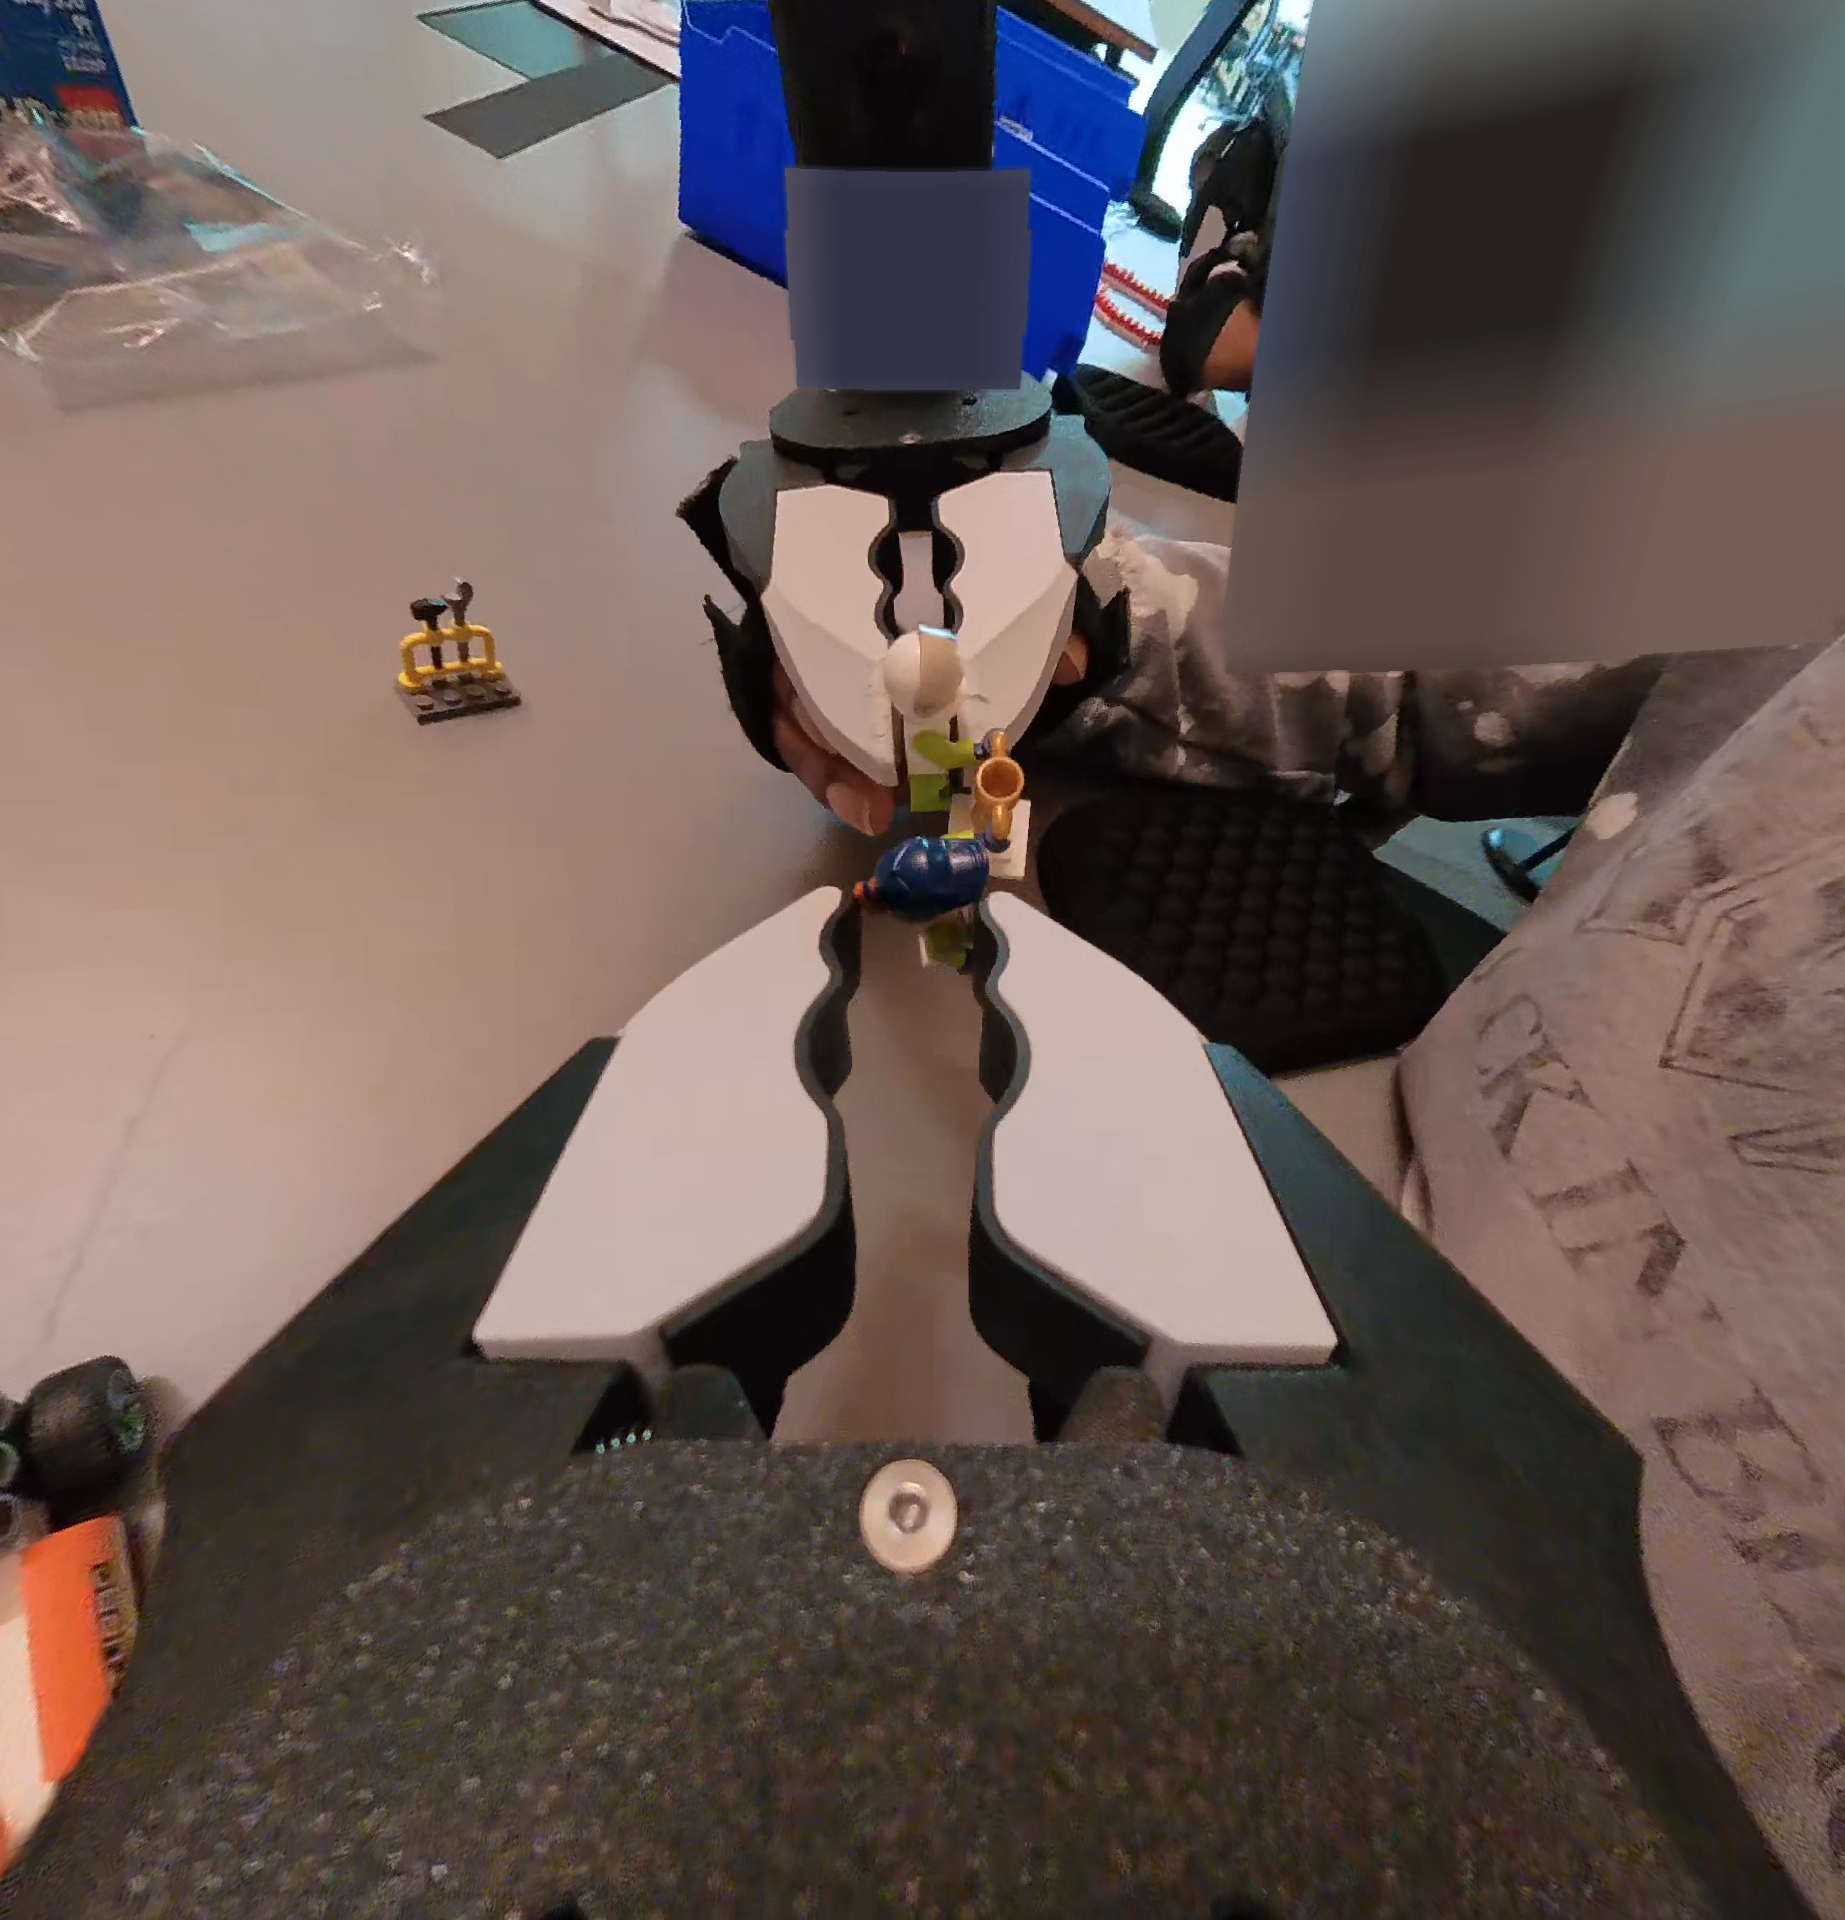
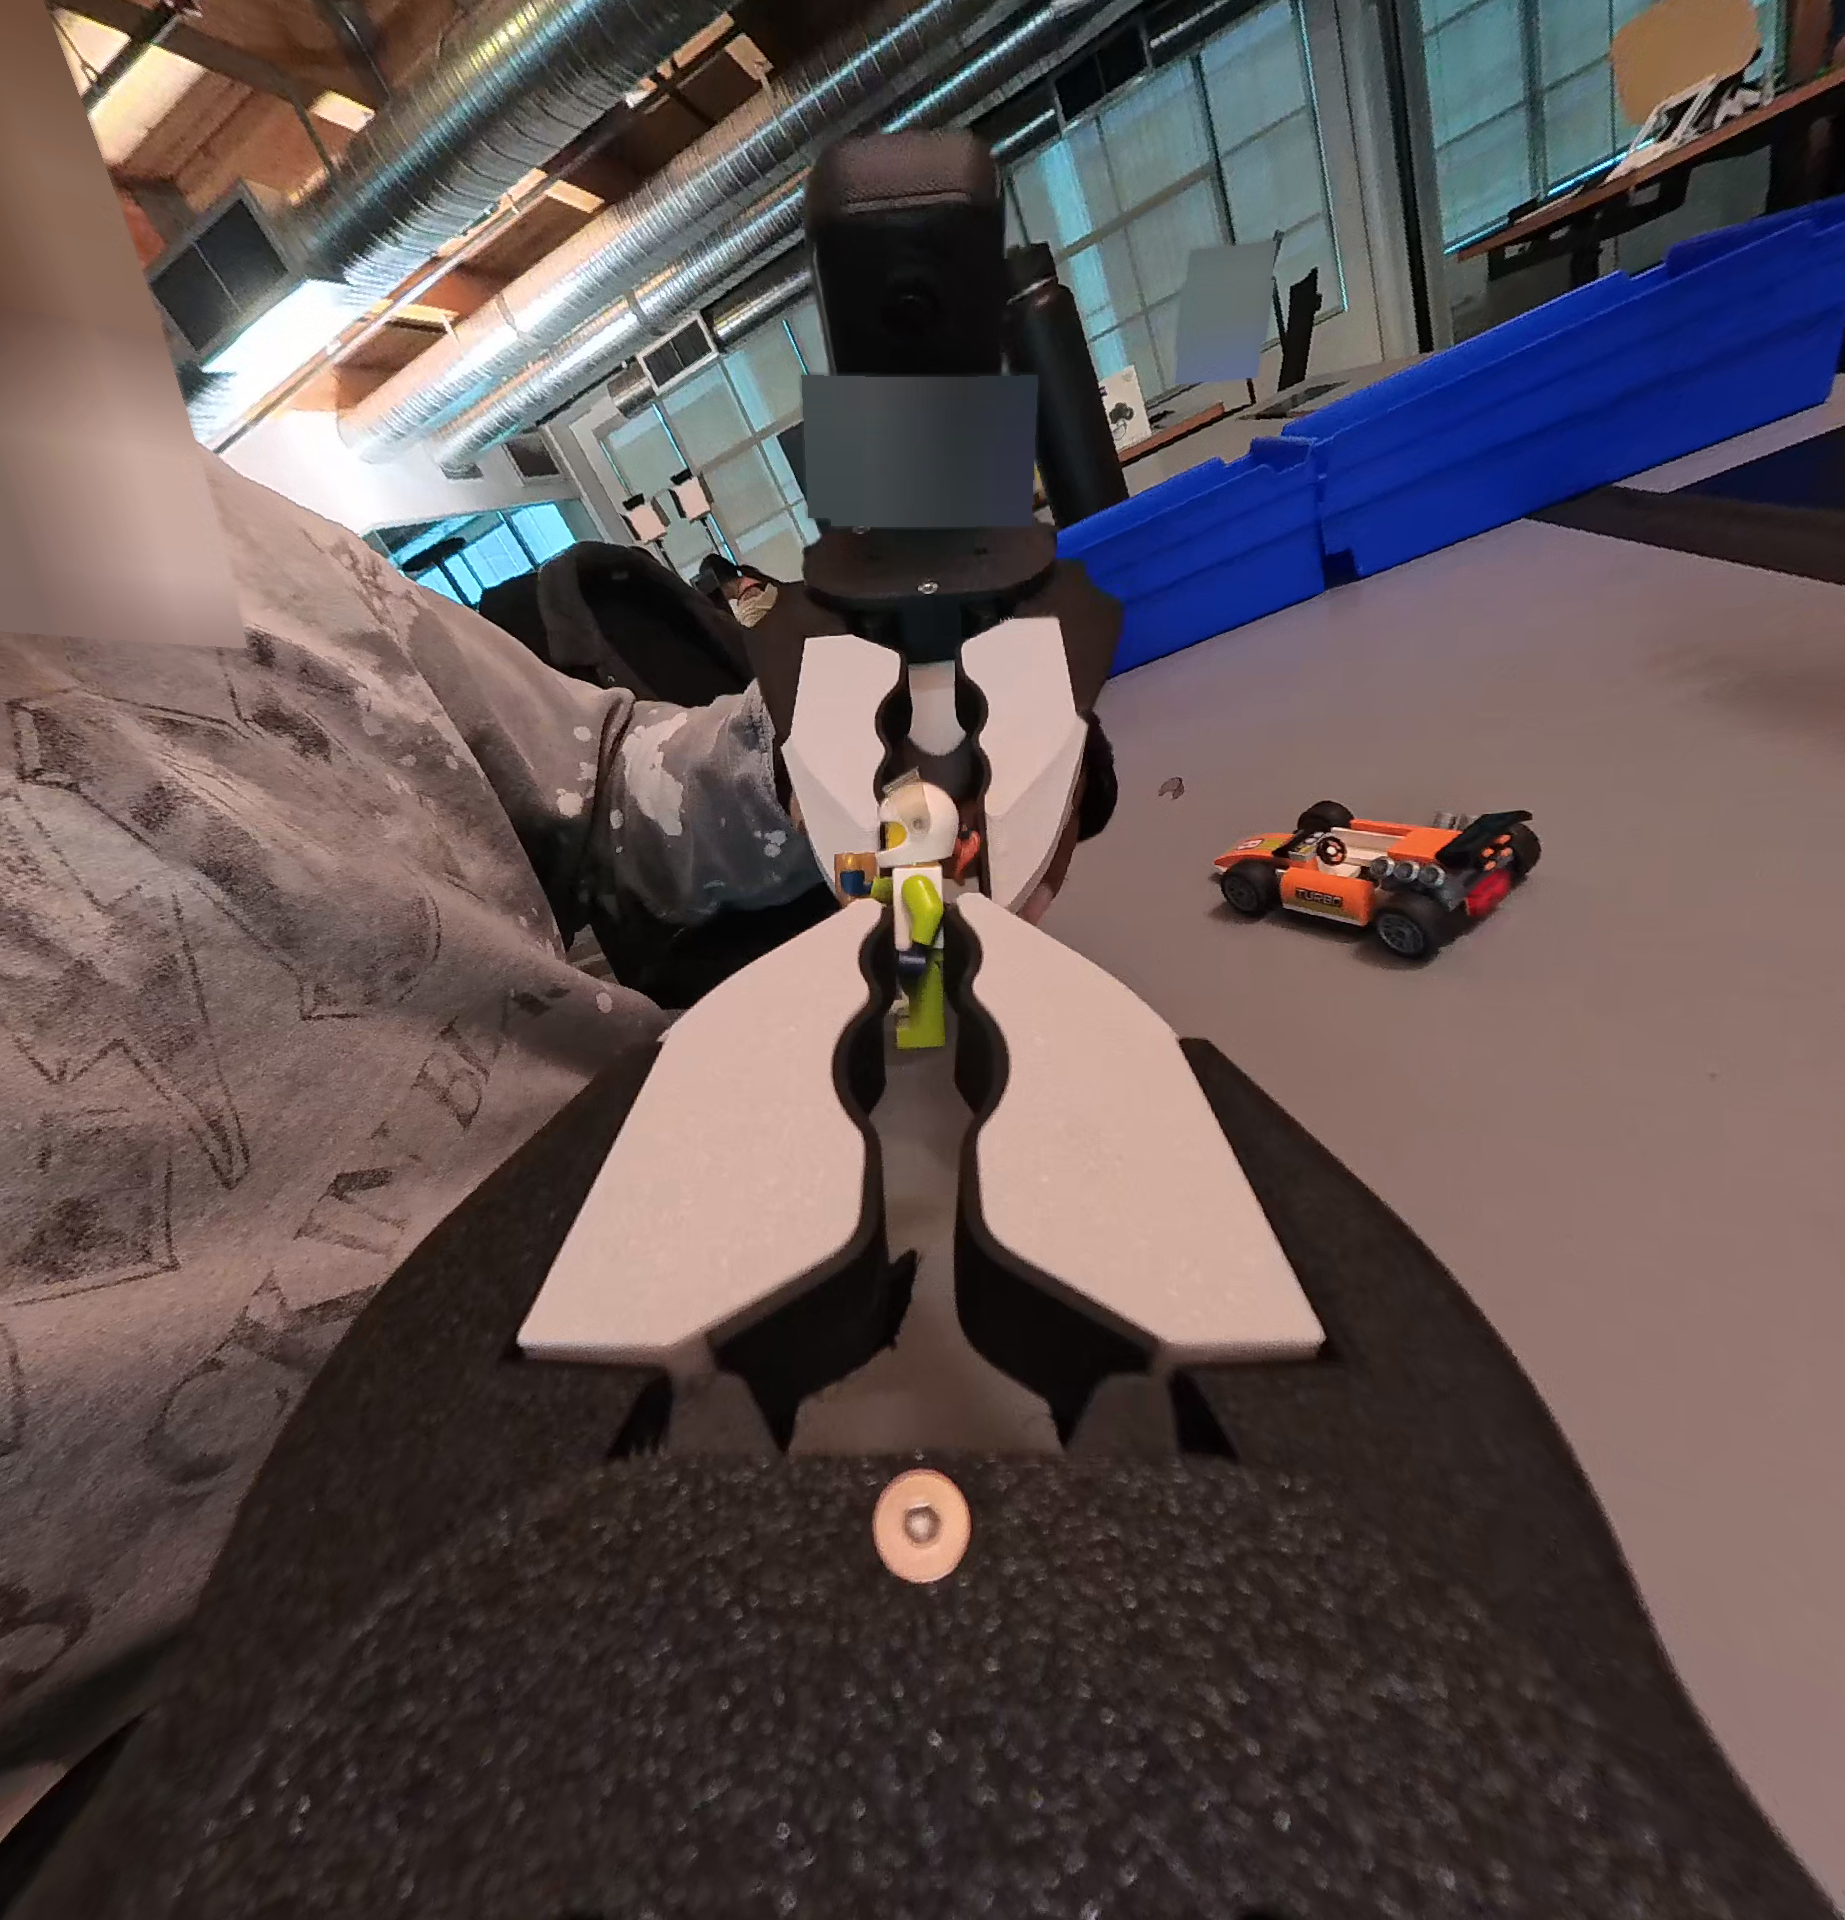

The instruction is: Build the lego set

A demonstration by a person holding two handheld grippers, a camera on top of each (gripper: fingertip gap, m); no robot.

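Facing each other tip to tip above the table's (image 2: 1520,1091) near edge, my two grippers meet over the figures.

The right gripper (image 2: 913,920) has its jaws closed to a narrow gap on one helmeted figure (image 2: 918,914), pinching it at the torso and legs. The figure's long axis runs along the fingers, with the white helmet toward the left gripper (image 1: 913,914) and the lime legs back toward my right camera. In its hand it carries one gold cup (image 1: 999,792), off to one side of the grip line.

The left gripper's jaws stand part closed around what I take to be a second figure with a blue cap (image 1: 933,868), its lime body low between the tips. Whether the pads are pinching it or only flanking it, I cannot tell. The cap lies just below the cup, and a small white plate (image 1: 1004,852) sits beside them. I cannot tell whether these touch.

I judge that the coming move turns on this head-on line: both figures lie straight ahead of either gripper, each nearer its own.

Count elsewhere:
- One finished orange car (image 2: 1375,878), well apart to the right.
- One yellow tool rack (image 1: 456,660) with two tools.
- One clear bag (image 1: 180,260).
- Two blue bins (image 2: 1520,416) at the far edge.
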